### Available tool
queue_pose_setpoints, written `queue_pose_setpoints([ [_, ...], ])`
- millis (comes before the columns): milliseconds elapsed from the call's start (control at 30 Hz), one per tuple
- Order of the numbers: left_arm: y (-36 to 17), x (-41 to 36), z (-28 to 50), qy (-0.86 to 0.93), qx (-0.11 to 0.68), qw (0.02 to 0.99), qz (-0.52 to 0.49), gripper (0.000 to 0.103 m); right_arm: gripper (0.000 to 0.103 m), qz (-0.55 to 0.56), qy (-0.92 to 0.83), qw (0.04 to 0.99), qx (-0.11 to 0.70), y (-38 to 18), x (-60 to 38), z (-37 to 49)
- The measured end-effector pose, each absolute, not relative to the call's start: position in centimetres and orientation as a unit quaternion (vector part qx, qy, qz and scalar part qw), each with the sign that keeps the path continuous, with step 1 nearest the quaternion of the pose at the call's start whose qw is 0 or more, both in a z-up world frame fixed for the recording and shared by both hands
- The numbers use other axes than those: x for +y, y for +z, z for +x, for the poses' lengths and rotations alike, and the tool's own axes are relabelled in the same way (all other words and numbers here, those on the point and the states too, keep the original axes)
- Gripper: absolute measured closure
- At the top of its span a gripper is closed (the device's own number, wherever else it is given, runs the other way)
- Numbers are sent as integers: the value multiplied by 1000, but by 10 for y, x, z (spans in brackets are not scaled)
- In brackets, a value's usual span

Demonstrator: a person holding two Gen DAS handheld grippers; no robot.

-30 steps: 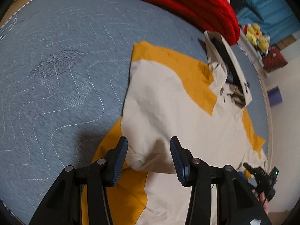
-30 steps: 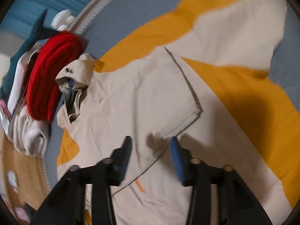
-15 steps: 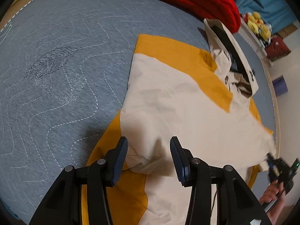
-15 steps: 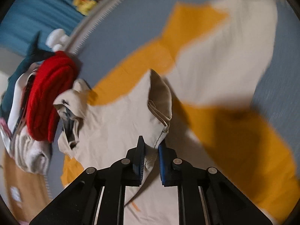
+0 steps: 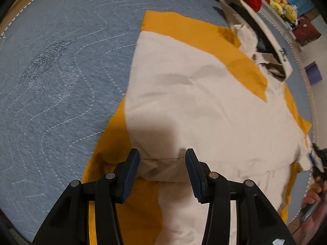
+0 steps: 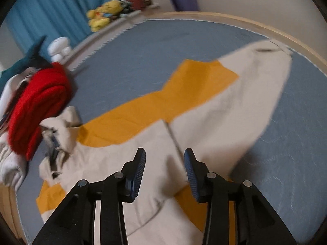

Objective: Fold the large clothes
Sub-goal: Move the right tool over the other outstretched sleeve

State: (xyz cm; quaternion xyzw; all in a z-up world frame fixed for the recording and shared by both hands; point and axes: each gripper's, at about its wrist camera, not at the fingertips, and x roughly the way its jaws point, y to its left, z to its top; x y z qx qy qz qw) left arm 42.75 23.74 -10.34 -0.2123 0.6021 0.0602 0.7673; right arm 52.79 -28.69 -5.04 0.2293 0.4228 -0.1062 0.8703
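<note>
A large cream and mustard-yellow hooded jacket (image 5: 194, 94) lies spread on a grey-blue quilted bed (image 5: 61, 71), its hood (image 5: 263, 40) toward the far right. My left gripper (image 5: 162, 163) is open just above a folded cream hem. In the right wrist view the jacket (image 6: 224, 102) has one side folded over the body, and my right gripper (image 6: 165, 163) is open and empty above the folded edge. The right gripper also shows in the left wrist view (image 5: 317, 161) at the jacket's right edge.
A red knit garment (image 6: 34, 106) and white clothes (image 6: 8, 163) are piled beyond the hood. Plush toys (image 6: 104, 14) and a blue curtain (image 6: 51, 6) stand past the bed's edge. The wooden bed rim (image 6: 276, 32) curves along the right.
My right gripper was shut on the jacket's edge half a second ago; it has let go and opened, and the flap now lies flat. My left gripper stayed open and moved in slightly.
</note>
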Motion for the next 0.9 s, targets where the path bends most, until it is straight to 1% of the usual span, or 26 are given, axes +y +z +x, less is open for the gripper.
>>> queue_pose_setpoints([
  [33,-103,234,428,55,600,768,-215,60,57,239,-75,857,451,-61,-284,536],
  [67,-102,233,427,50,600,769,-215,60,56,248,-52,842,477,-71,-282,543],
  [100,-104,231,427,48,603,768,-211,60,56,254,-31,818,515,-86,-281,551],
  [167,-110,229,427,50,610,764,-202,60,56,225,-28,793,566,-107,-280,558],
  [267,-117,228,427,53,619,757,-200,60,56,209,-19,796,568,-104,-279,559],
  [400,-104,223,428,58,608,768,-191,60,56,168,-31,821,544,-85,-278,555],
  [600,-73,202,423,45,574,803,-156,60,56,88,-44,882,460,-36,-289,546],
  [700,-61,189,421,35,553,820,-140,60,56,48,-46,904,423,-11,-311,540],
  [900,-47,169,416,23,525,842,-120,61,56,49,-76,921,378,12,-372,530],
])
